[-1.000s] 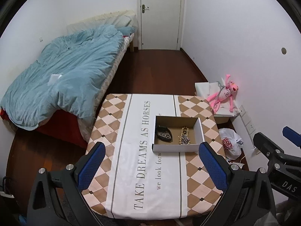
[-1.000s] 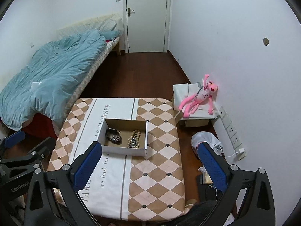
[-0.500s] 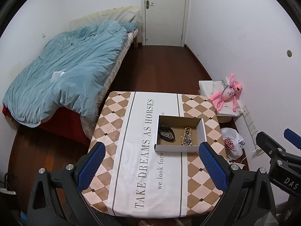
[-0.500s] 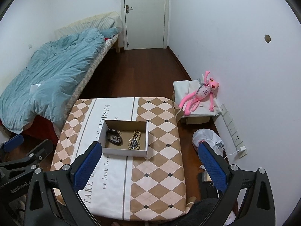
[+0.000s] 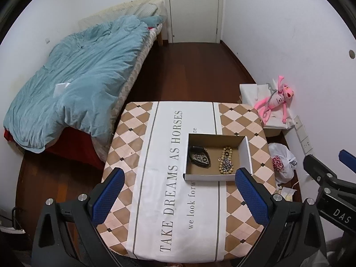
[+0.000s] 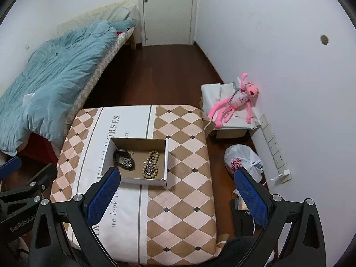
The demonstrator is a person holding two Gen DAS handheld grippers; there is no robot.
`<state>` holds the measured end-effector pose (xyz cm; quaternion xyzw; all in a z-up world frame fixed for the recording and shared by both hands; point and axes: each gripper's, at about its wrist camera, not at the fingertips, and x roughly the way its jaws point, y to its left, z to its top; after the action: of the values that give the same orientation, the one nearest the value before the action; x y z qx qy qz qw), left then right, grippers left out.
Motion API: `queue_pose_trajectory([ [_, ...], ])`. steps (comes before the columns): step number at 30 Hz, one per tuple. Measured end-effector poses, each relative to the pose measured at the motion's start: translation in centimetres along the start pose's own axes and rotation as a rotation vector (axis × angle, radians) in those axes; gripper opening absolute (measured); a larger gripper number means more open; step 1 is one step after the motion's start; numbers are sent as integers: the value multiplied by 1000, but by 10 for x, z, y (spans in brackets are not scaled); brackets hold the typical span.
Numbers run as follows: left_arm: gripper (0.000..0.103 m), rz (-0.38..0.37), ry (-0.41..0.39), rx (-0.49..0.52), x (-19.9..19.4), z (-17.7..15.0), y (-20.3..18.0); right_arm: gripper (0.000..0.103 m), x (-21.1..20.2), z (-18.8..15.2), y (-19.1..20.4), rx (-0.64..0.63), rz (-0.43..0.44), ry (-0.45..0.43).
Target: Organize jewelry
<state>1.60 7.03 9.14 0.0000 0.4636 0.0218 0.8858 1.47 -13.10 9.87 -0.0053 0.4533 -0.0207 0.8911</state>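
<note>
A shallow cardboard box (image 5: 244,155) (image 6: 106,155) sits on the table with the diamond-pattern cloth (image 5: 155,200) (image 6: 184,200). Inside lie a small black dish with silver jewelry (image 5: 199,157) (image 6: 124,161) and a wooden bead bracelet with a silver chain (image 5: 226,163) (image 6: 151,165). My left gripper (image 5: 179,194) is open and empty, held high above the table's near side. My right gripper (image 6: 175,194) is open and empty, high above the table's right part. Each gripper shows at the edge of the other's view.
A bed with a blue duvet (image 5: 73,84) stands left of the table. A pink plush toy (image 6: 233,102) lies on a low white box by the right wall. A white plastic bag (image 6: 242,162) sits on the floor. A closed door (image 5: 193,9) is at the far end.
Both cameras have risen and pulled back a little, so the table and box sit lower in view. Both grippers stay open. The box and jewelry have not moved.
</note>
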Motion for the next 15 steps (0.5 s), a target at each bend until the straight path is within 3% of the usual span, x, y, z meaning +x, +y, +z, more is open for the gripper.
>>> queue_pose_trajectory([
  [15,102,7,54,-5,30,9,-3,103,43,9,2,-20,-26,81],
])
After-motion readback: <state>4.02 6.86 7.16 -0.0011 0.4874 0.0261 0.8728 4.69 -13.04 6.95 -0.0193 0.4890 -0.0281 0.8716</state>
